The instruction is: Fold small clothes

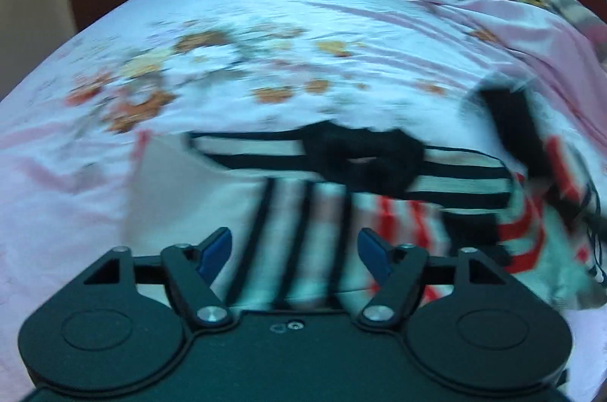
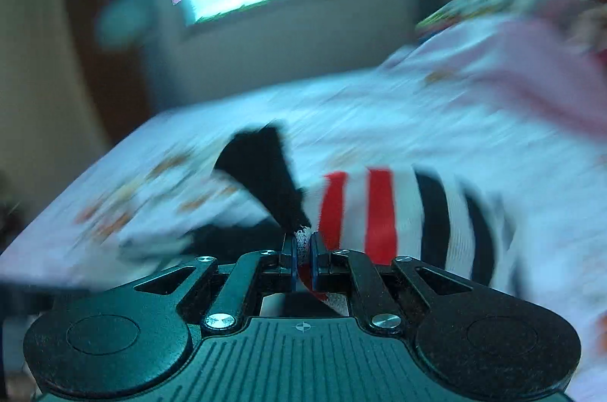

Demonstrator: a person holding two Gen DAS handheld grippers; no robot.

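Striped garment (image 1: 311, 212) lies on the floral bedsheet (image 1: 227, 60) near the bed's front edge. Left gripper (image 1: 295, 250) hovers above it, jaws wide apart. Right gripper (image 2: 302, 250) clamps the garment's edge.

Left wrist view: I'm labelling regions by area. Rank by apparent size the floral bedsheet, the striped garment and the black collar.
1. Floral bedsheet, largest.
2. Striped garment, though nearness to the camera inflates it.
3. Black collar, smallest.
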